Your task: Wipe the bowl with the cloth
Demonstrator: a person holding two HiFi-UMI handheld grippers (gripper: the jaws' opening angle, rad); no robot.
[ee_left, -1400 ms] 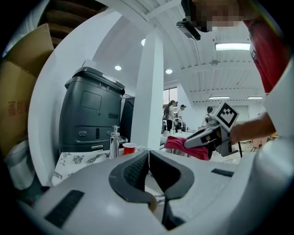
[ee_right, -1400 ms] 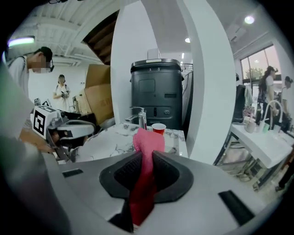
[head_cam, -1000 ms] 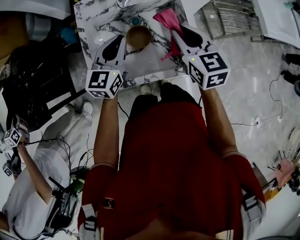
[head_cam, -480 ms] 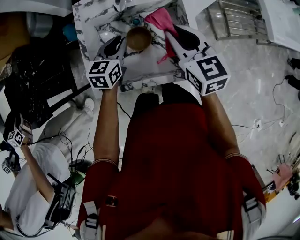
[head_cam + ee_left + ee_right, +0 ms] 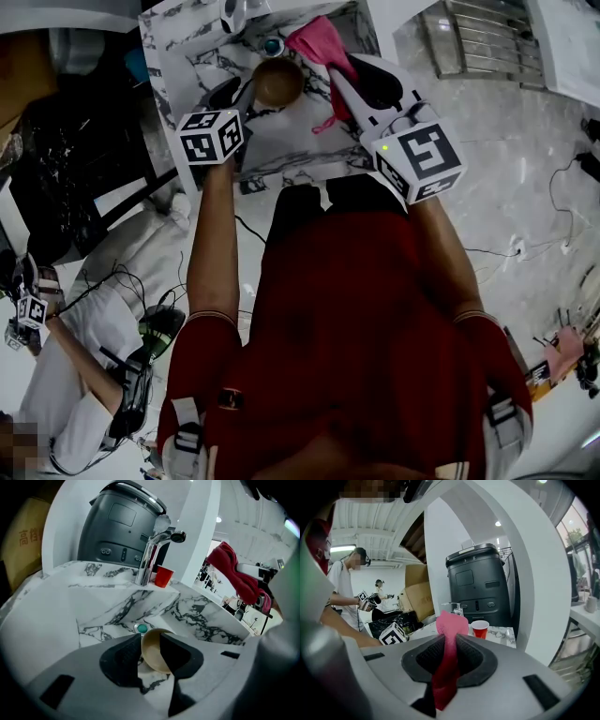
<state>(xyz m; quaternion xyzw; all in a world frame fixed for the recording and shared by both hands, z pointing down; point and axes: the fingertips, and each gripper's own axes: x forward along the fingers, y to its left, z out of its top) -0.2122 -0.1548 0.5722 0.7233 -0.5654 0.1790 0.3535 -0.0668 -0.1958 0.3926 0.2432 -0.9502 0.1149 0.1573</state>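
**Left gripper** (image 5: 150, 641): its jaws have just been opening and stand apart, with the near rim of the bowl (image 5: 277, 82) between them. The bowl lies in the sink (image 5: 291, 131). **Right gripper** (image 5: 349, 80), at the bowl's 3 o'clock, is clamped on the cloth (image 5: 319, 42). **Risk:** with nothing holding it, the bowl may skid under wiping pressure.

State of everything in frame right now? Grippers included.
Bowl: upright, empty, rim between left gripper's jaws.
Left gripper: open, jaws have just been opening, not clamping the bowl.
Right gripper: shut on cloth.
Cloth: pinched, bunched, apart from bowl.
Cup: upright.
Faucet: no water seen running.
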